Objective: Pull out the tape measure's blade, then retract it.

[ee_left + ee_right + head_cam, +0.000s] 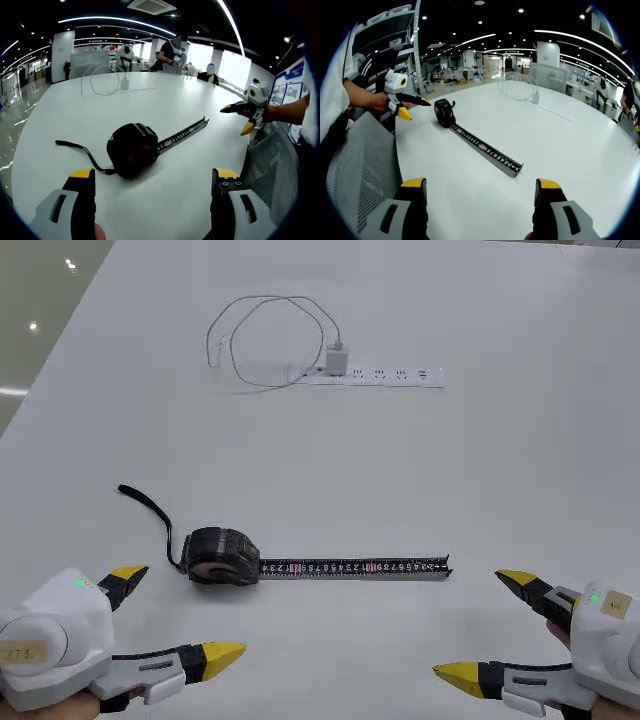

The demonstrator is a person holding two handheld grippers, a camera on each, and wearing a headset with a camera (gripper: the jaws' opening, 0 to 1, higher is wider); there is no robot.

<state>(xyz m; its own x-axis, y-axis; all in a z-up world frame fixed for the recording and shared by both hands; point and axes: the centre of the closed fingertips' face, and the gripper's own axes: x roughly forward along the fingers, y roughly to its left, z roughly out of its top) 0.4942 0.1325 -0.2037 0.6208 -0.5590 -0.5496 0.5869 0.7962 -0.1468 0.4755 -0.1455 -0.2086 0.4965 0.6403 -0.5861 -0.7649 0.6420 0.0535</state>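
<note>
Tongs, count: two, one in each of my hands.
Left tongs (185, 612): I find the jaws spread wide with nothing between them. The yellow tips sit on my side of the tape measure's case, near it but clear of it.
Right tongs (475, 625): the jaws are parted as well and empty. They sit on my side of the blade's free end, near it and not touching.
Tape measure (220, 556), count: one. The black case lies on its side on the table (480, 470), between my two tongs and a little beyond them.
Blade (360, 567), count: one. It is extended from the case and lies flat on the table, running toward my right with the printed scale facing up. Its end hook (447, 565) rests on the surface.
Strap (150, 508), count: one. It is black and trails from the back of the case, leftward and away from me.
Power strip (395, 375), count: one. It is white and lies at the far side, well apart from the tape measure.
Charger (336, 362), count: one. It is white and plugged in at the strip's left end.
Cable (262, 335), count: one. It is thin and white, and lies in loose loops beside the charger.
</note>
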